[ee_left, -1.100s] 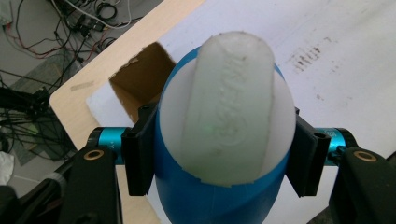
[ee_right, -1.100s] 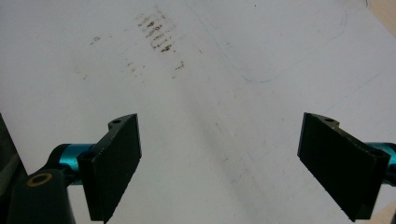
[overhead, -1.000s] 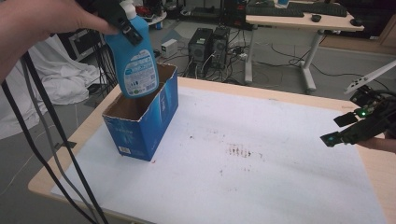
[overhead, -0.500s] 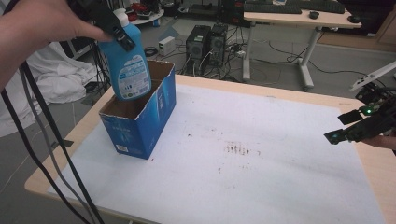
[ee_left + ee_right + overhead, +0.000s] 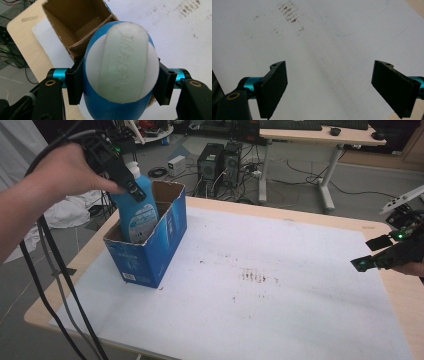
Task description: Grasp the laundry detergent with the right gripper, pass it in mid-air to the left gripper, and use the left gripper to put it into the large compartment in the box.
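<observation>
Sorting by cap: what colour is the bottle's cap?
White cap on a blue bottle; clearest in the left gripper view.

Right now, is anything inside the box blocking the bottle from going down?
Nothing visible does. The blue bottle, held by the left tongs, is already partly inside the cardboard box, whose visible interior looks empty.

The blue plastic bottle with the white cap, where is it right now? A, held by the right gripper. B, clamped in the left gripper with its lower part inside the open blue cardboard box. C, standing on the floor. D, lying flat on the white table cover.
B: the left gripper pinches the blue bottle near its cap, its base down inside the blue cardboard box.
</observation>
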Motion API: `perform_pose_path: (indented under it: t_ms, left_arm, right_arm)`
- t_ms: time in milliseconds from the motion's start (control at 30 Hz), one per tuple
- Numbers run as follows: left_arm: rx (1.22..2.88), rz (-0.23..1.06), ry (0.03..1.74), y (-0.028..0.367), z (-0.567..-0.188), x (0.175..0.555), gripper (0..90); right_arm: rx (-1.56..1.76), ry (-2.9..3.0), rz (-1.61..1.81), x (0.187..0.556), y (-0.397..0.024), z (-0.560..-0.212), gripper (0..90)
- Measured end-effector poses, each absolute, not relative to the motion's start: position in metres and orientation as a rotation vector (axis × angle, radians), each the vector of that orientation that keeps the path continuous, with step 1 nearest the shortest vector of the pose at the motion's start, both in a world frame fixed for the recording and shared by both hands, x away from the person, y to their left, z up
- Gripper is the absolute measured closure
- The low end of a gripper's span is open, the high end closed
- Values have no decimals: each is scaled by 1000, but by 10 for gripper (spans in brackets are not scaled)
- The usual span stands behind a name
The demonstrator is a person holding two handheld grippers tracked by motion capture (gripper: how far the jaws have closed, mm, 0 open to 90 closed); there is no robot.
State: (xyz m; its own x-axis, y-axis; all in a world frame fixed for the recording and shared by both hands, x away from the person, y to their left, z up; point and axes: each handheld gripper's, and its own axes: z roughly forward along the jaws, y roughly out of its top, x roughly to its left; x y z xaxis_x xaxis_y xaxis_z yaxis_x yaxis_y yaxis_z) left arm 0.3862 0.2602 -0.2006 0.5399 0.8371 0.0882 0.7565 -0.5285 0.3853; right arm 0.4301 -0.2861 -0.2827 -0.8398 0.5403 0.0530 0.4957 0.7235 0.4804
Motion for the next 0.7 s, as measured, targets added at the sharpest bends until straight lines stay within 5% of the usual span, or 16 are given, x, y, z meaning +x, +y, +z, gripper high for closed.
perform_pose_path:
  t_ms: [700]
  left_arm:
    - [2591, 297, 1240, 261, -262, 392, 375]
  right_arm:
    - [869, 2840, 740, 425, -290, -288, 130]
